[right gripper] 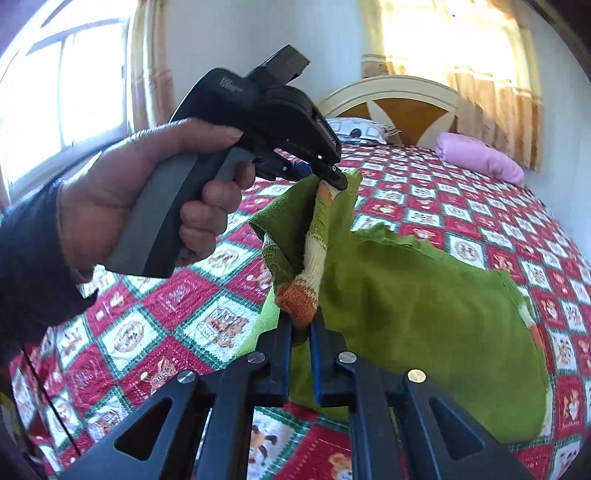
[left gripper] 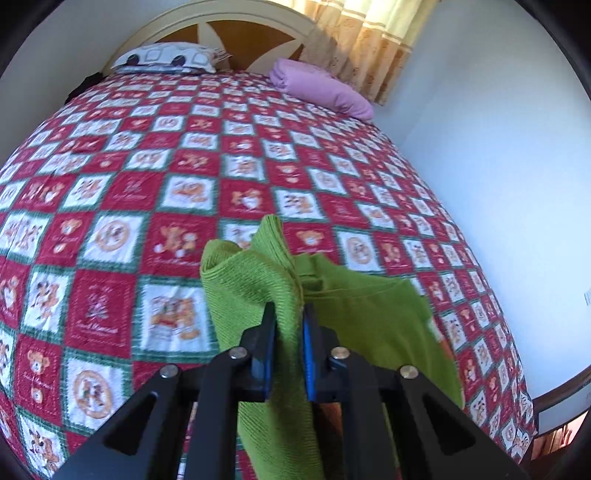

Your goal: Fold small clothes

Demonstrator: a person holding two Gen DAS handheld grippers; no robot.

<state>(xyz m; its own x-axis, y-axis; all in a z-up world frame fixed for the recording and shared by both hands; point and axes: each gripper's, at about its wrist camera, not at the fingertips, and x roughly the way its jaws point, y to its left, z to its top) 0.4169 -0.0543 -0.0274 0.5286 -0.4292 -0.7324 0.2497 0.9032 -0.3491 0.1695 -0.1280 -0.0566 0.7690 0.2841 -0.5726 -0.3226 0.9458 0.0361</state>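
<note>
**Green knit lifted above a patchwork bed**

Above the red, white and green quilt (left gripper: 155, 206), two hand-held claws hold up a small green knitted garment (left gripper: 258, 280). Seen from the left wrist camera, the left gripper (left gripper: 289, 314) has its blue-lined jaws drawn narrow on a bunched fold of the green knit, which rises in a ruffle just past the fingertips and hangs below and to the right of them, clear of the bedcover. From the right wrist camera, the right gripper (right gripper: 301, 321) is likewise pinched almost closed on the garment, gripping an orange-and-cream striped edge (right gripper: 299, 295) right at its tips; the green body of the piece drapes away to the right of this claw. Up and to the left of the right claw, a person's hand (right gripper: 140, 199) in a dark sleeve grasps the grey handle of the left gripper (right gripper: 338, 179), whose tip bites the upper end of the same striped band. Far beyond both claws, at the head of the bed, lie a patterned pillow (left gripper: 166, 57) and a folded pink cloth (left gripper: 317, 86) before a cream and brown headboard (left gripper: 229, 31), with curtains (left gripper: 369, 44) at the window.
</note>
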